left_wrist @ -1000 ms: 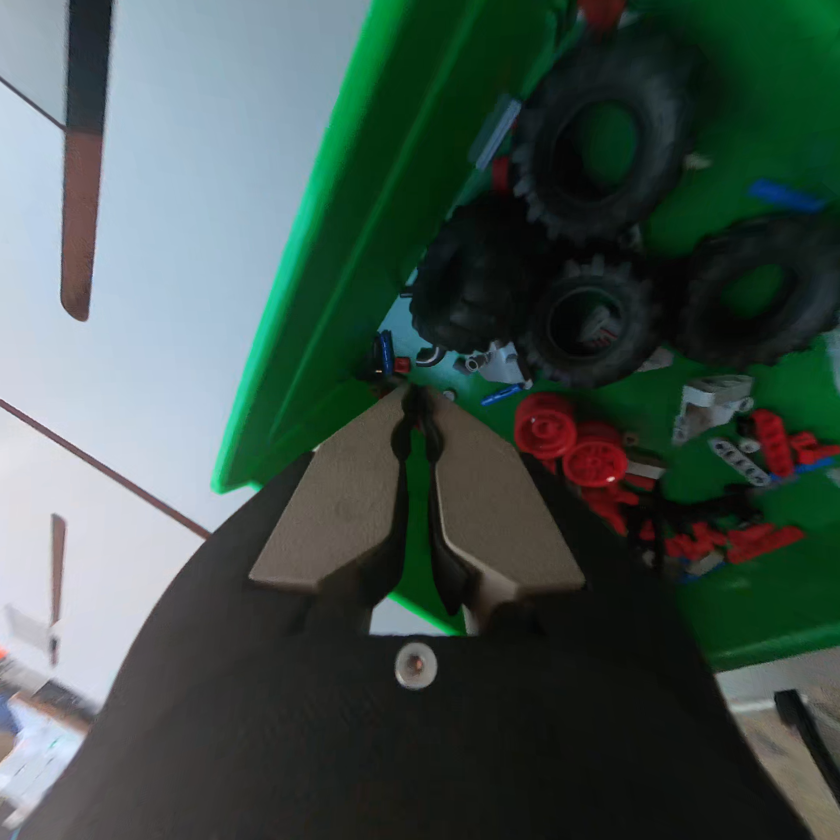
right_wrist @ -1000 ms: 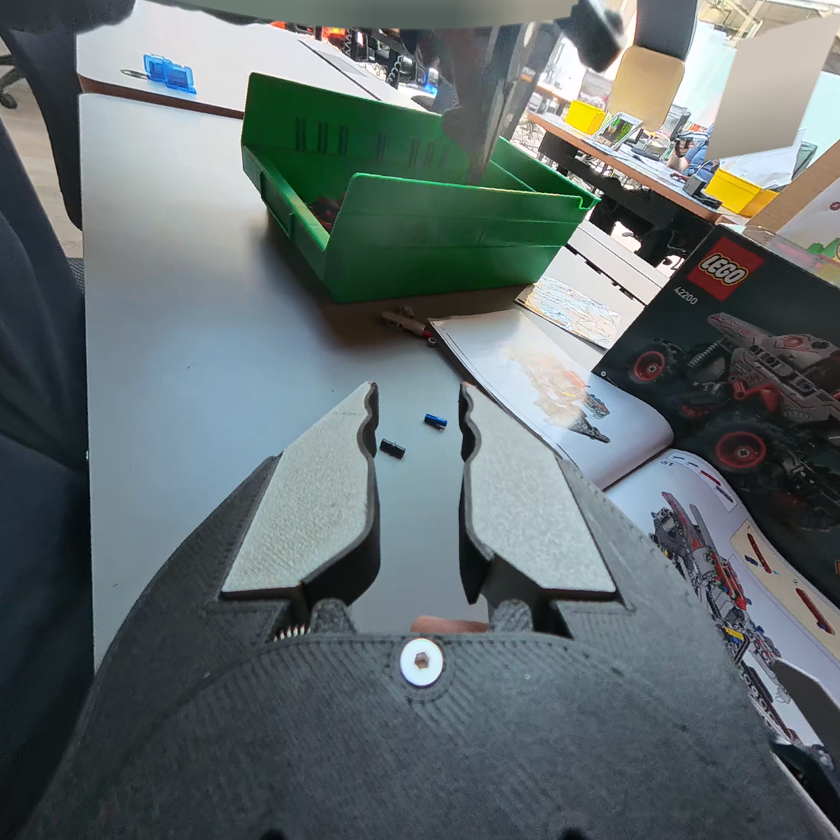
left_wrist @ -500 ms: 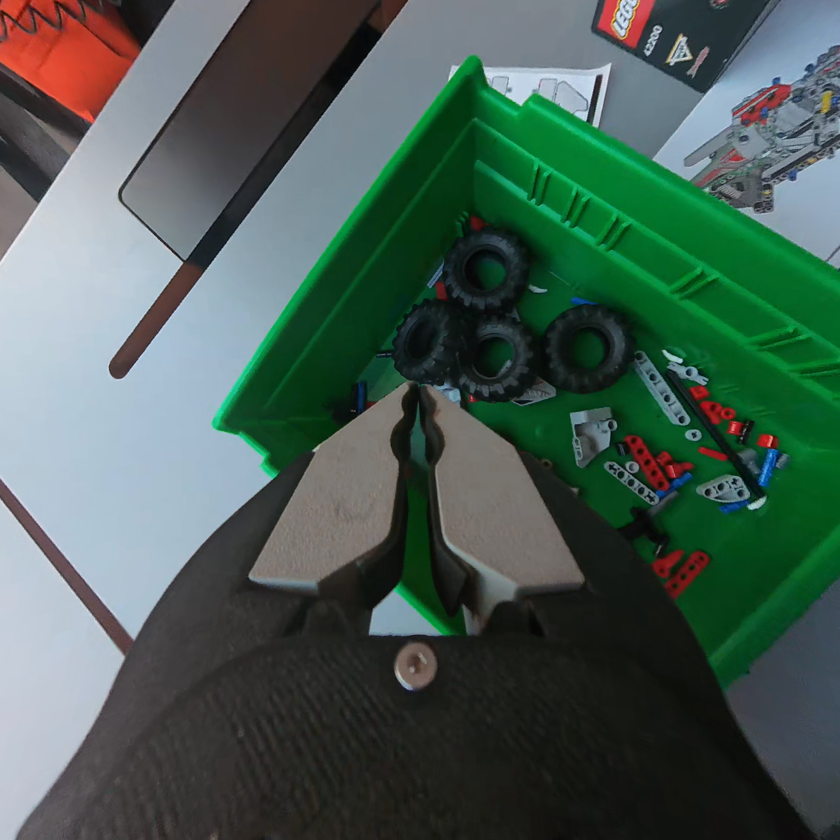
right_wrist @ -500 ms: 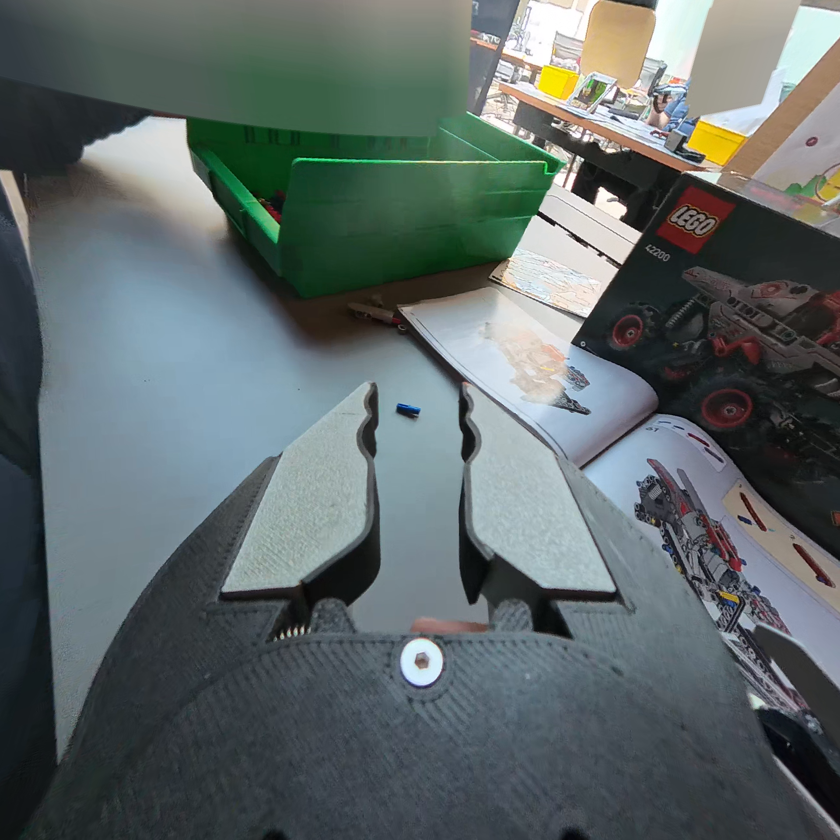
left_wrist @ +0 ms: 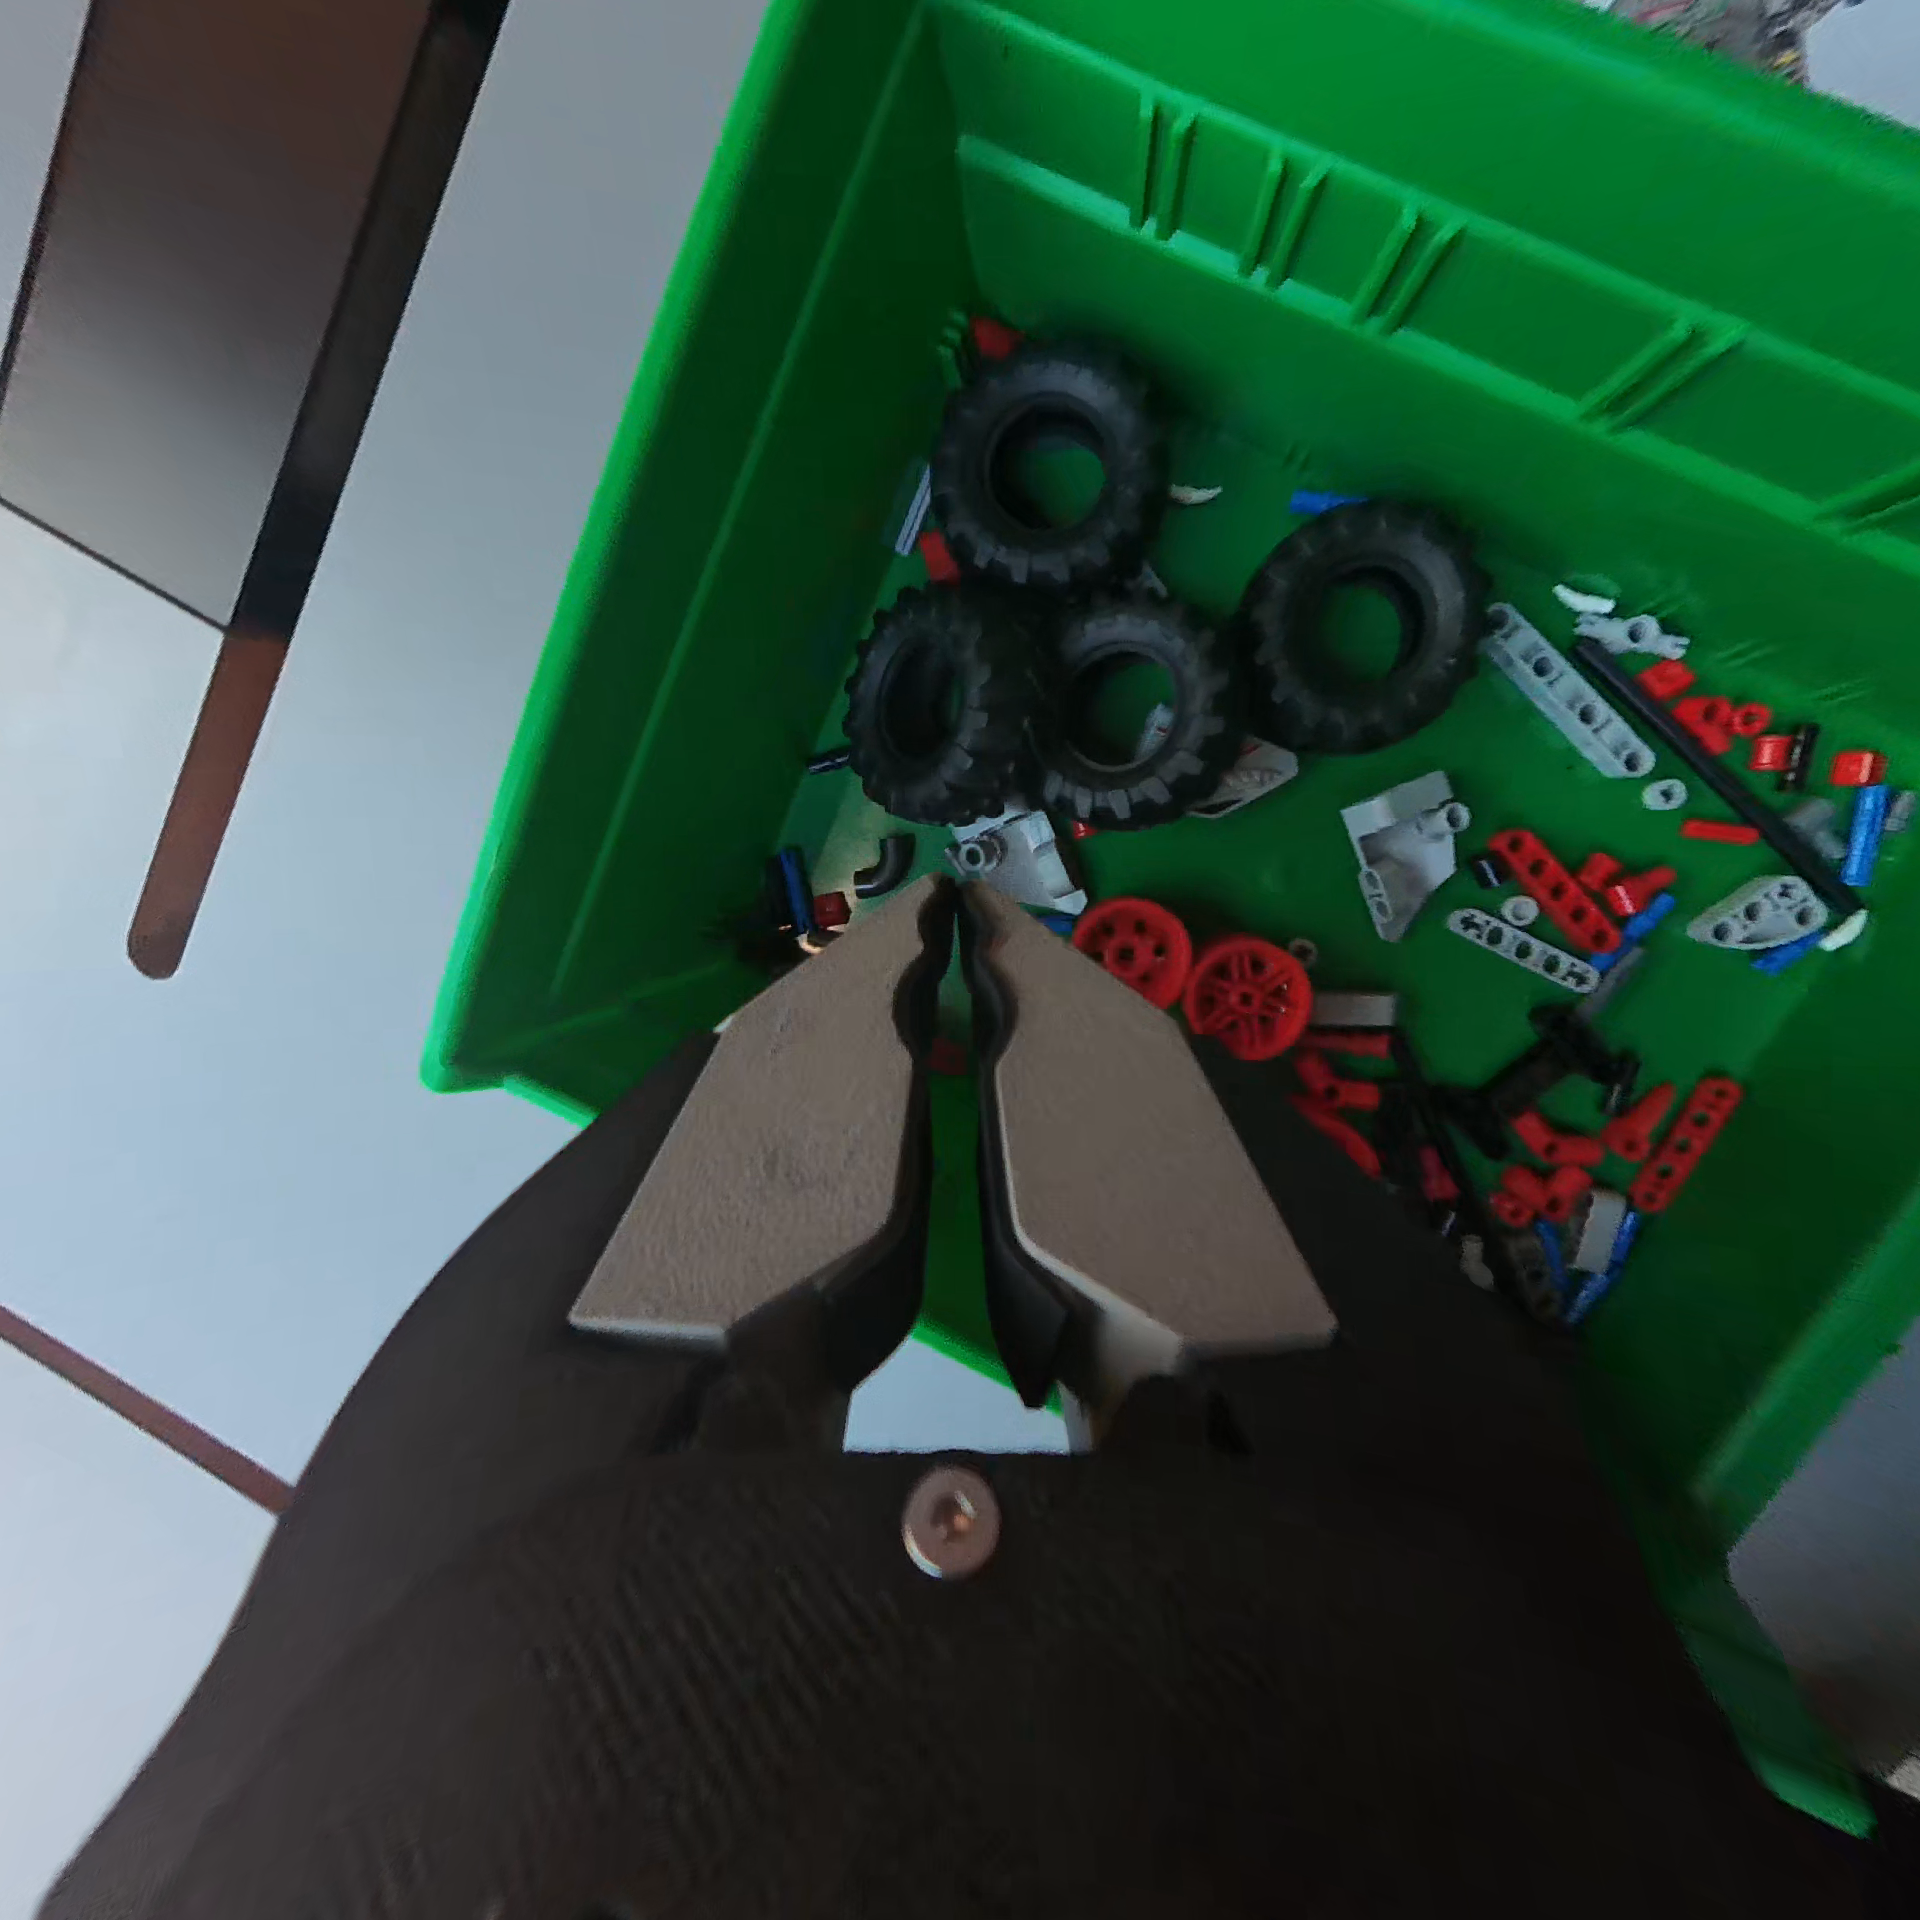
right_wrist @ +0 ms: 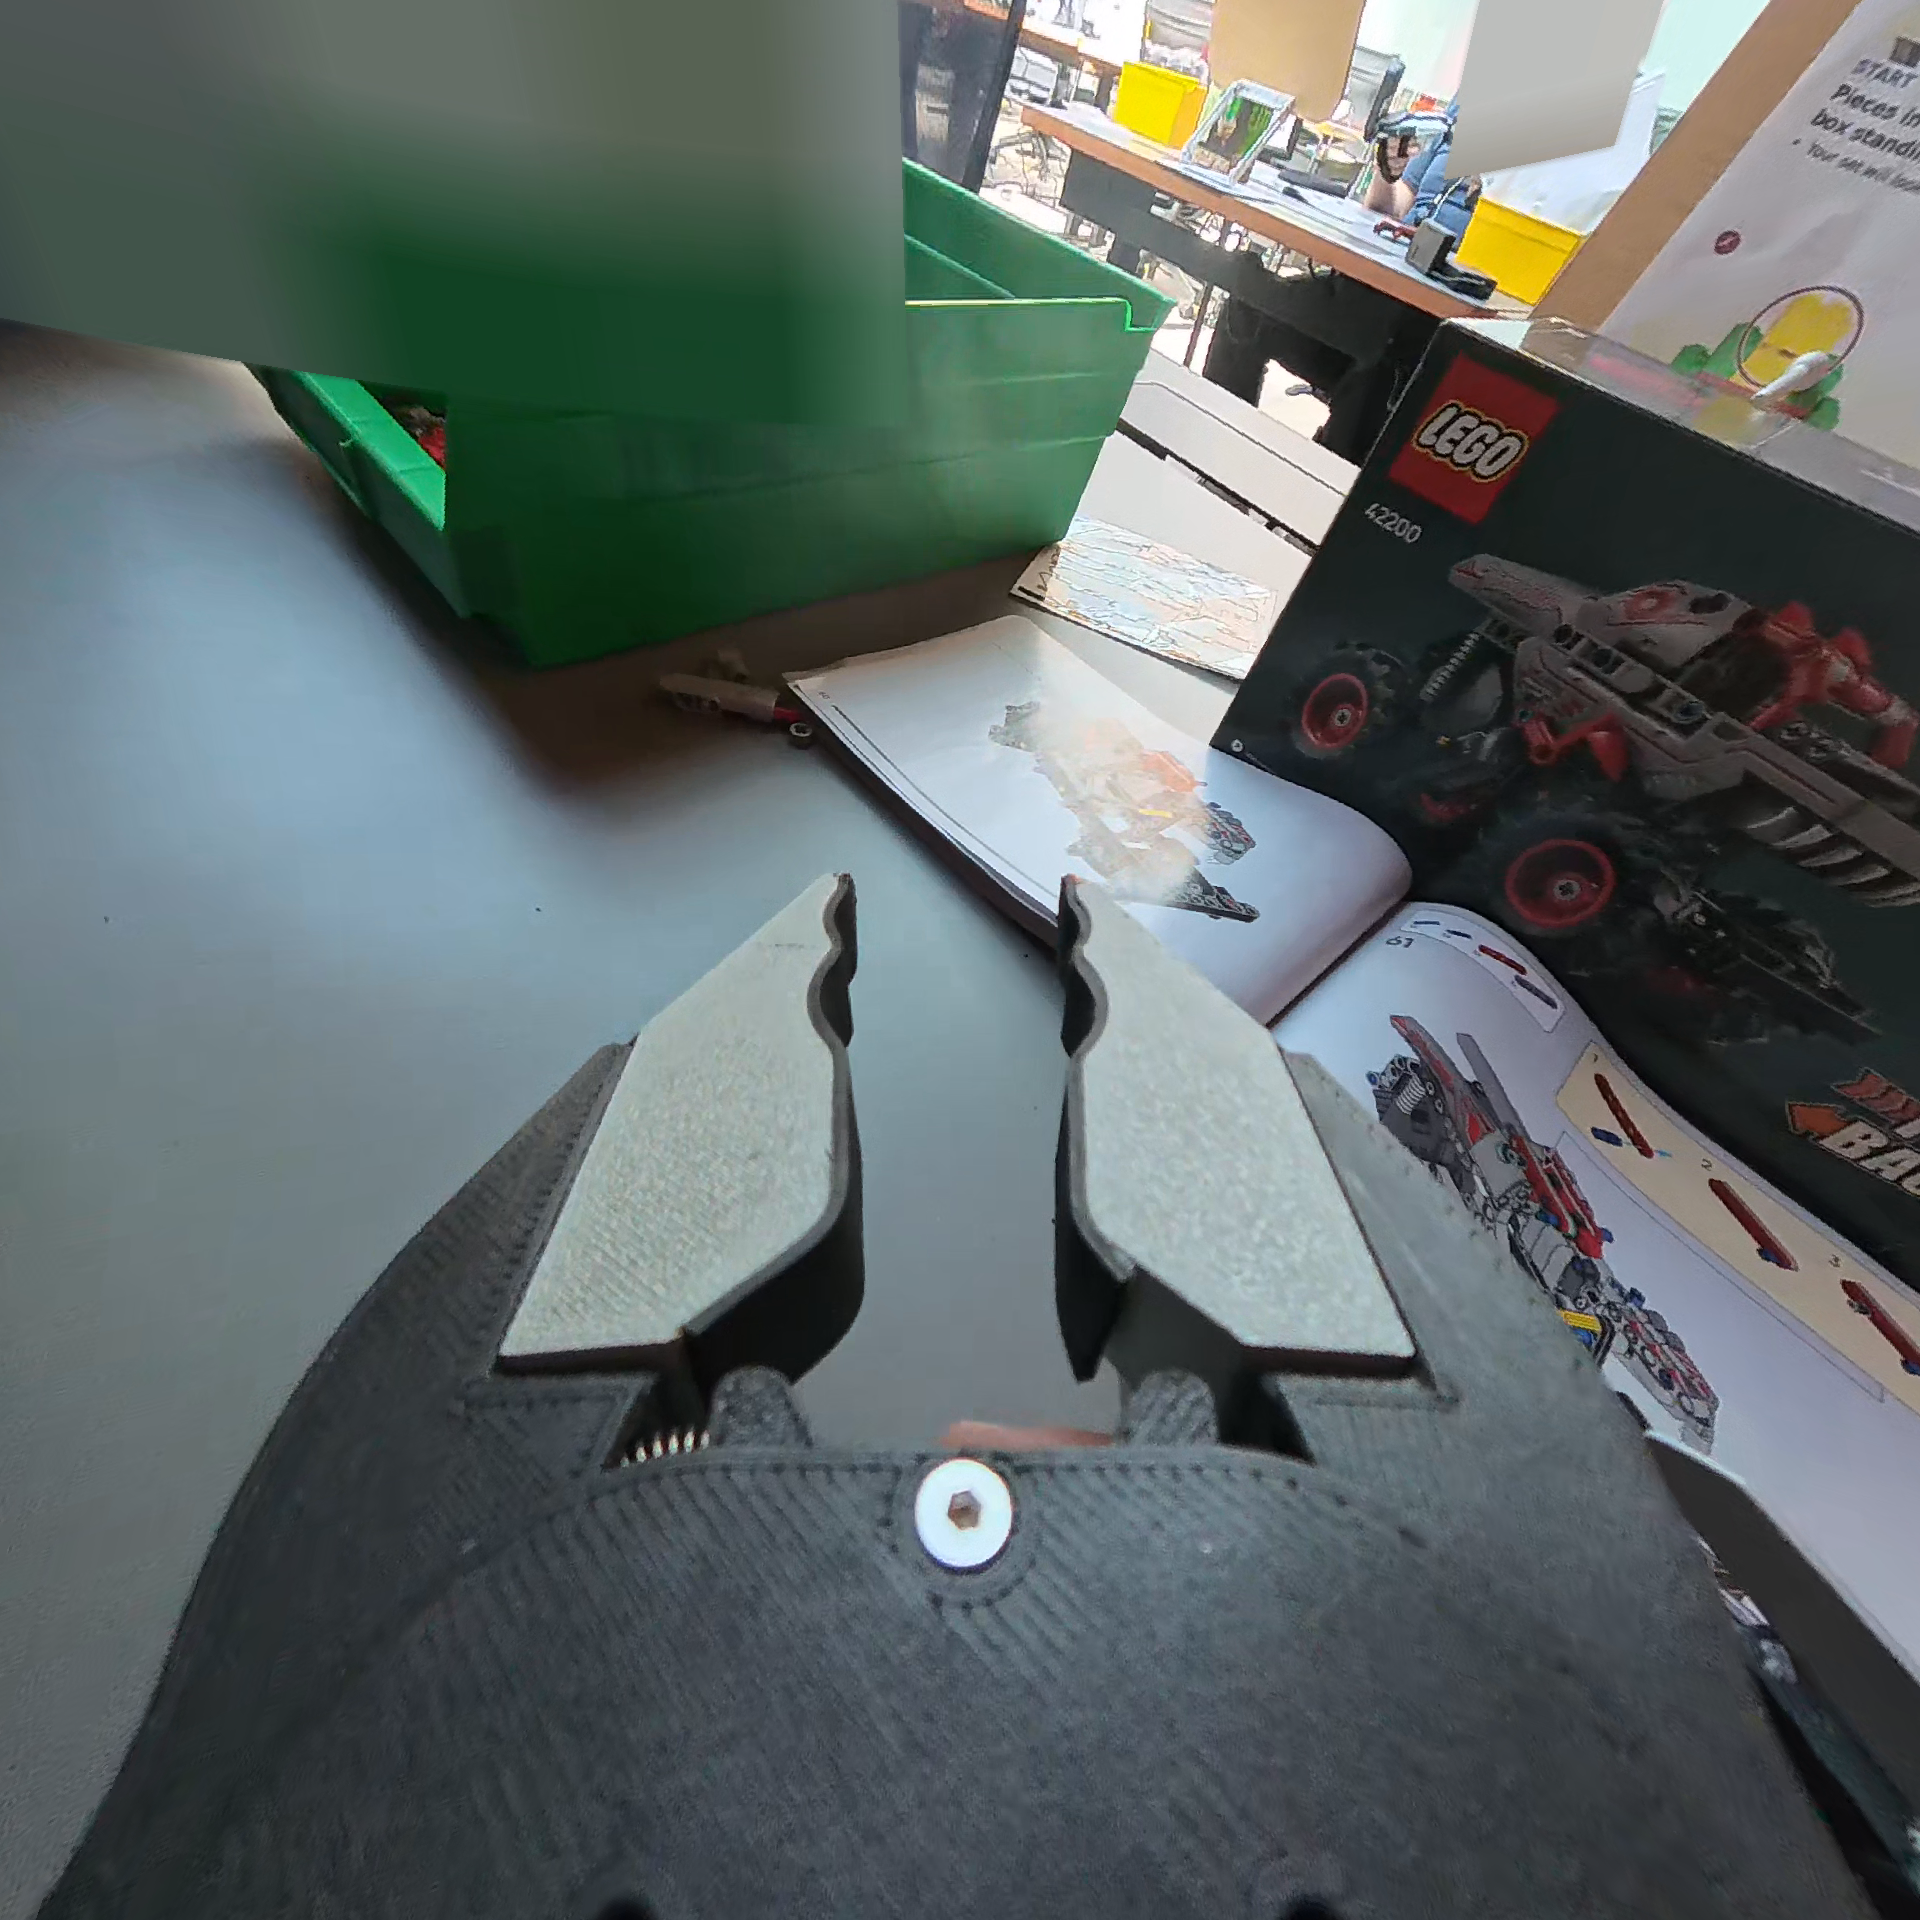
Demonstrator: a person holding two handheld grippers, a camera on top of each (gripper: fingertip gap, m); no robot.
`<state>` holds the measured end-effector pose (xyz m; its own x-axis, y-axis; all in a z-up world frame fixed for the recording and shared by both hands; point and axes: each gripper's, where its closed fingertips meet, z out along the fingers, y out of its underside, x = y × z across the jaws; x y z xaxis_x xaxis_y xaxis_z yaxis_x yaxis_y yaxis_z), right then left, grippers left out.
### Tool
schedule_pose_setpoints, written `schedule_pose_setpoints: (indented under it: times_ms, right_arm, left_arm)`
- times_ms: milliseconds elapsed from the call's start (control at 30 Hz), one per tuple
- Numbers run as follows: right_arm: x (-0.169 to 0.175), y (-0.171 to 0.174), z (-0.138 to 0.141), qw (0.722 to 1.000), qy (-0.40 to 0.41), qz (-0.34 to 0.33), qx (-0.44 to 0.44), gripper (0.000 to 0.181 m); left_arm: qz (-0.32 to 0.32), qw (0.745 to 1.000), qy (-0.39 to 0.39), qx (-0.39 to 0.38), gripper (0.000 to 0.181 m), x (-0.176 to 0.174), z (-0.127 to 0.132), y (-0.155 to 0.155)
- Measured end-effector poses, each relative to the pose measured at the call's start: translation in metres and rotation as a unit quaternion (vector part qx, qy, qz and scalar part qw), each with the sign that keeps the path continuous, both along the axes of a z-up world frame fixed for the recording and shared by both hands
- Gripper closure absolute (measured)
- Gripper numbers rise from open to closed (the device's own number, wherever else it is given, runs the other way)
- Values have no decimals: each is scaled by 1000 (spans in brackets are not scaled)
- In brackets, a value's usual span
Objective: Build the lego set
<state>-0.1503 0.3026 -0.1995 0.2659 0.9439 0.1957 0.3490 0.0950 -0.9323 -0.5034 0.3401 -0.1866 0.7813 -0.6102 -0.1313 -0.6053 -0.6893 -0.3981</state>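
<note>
My left gripper [left_wrist: 951, 896] is shut, and I see nothing between its tips. It hovers over the near left corner of the green bin [left_wrist: 717, 540]. The bin holds several black tyres [left_wrist: 1049, 468], two red wheel hubs [left_wrist: 1132, 943] and loose grey [left_wrist: 1403, 852], red [left_wrist: 1558, 904], blue and black pieces. My right gripper [right_wrist: 956, 906] is open and empty, low over the grey table [right_wrist: 312, 831]. A small grey and red part [right_wrist: 727, 694] lies on the table in front of the green bin [right_wrist: 779, 540].
An open instruction booklet [right_wrist: 1039, 769] lies right of my right gripper, partly under the right finger. The dark set box [right_wrist: 1610, 675] stands behind it. A sheet [right_wrist: 1153, 592] lies by the bin. Other desks with yellow boxes [right_wrist: 1153, 104] stand far behind. Left tips to right tips: about 35 cm.
The left gripper, still shut, has come back closer to the bin's left corner after lifting. The right gripper has moved forward; the blue and black pins on the table have left its view.
</note>
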Motion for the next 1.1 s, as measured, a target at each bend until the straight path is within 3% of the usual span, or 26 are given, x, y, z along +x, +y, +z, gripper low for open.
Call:
schedule_pose_setpoints:
  times_ms: [533, 633, 900, 1100]
  right_arm:
    - [3, 1, 5, 1000, 22, 5, -17, 145]
    - [5, 0, 10, 999, 39, 12, -26, 145]
    - [6, -10, 21, 996, 71, 43, -38, 145]
    - [5, -14, 19, 996, 66, 49, -37, 145]
  left_arm:
    - [-43, 998, -48, -14, 181, 27, 5, -13]
    - [-71, 995, -69, -26, 176, 42, 9, -31]
    - [-104, 994, -11, -21, 170, 78, 15, -84]
    - [-138, 986, -23, -94, 172, 100, -14, -110]
